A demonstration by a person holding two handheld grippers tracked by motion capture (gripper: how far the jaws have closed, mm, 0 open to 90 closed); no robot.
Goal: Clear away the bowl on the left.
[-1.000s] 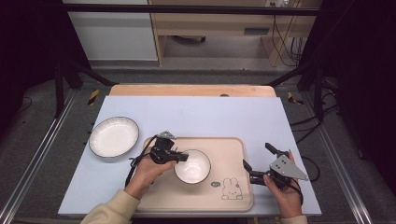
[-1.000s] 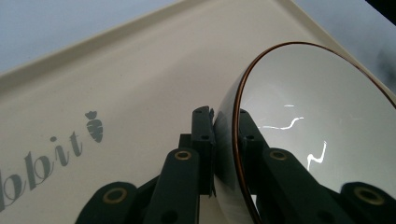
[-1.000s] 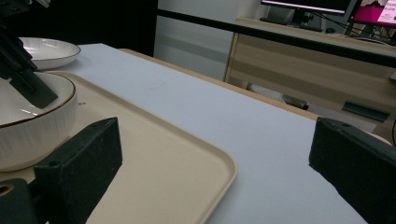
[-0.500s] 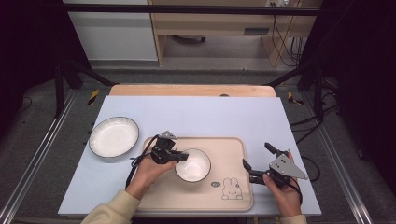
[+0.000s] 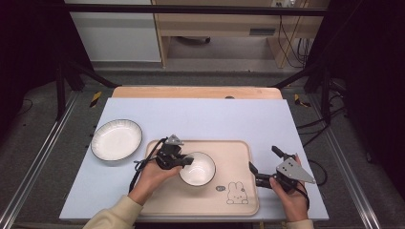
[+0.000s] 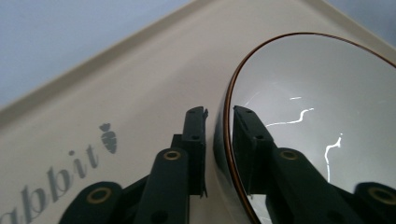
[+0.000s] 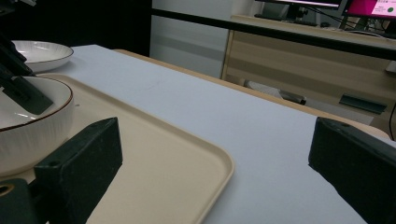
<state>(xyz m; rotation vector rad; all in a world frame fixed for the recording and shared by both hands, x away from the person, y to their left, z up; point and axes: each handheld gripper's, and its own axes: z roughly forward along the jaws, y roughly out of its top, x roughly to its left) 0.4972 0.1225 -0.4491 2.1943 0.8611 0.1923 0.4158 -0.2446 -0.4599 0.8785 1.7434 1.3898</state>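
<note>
1. High view: left gripper (image 5: 187, 161) sits at the near-left rim of the bowl (image 5: 197, 169), jaws straddling that rim. The bowl is white inside with a dark edge line, upright on the beige tray (image 5: 239, 155). Right gripper (image 5: 264, 167) is held well right of the bowl, at the tray's right edge, jaws spread wide with nothing between them.
2. High view, surroundings: white plate (image 5: 116, 139) lies left of the left gripper, off the tray, on the pale blue mat (image 5: 215, 114) that covers a wooden table (image 5: 191, 92). Dark floor and black frame rails around it.
3. Left gripper view: jaws have just been opening a little. One jaw is inside the bowl (image 6: 317, 121), one outside, the thin brown rim between them. Small gaps seem to show beside the rim, so probably not pressing; hard to be sure.
4. Right gripper view: jaws far apart, empty. Bowl (image 7: 32, 126) ahead-left with ribbed outer wall, tray (image 7: 187, 163) below, plate (image 7: 42, 52) beyond.
</note>
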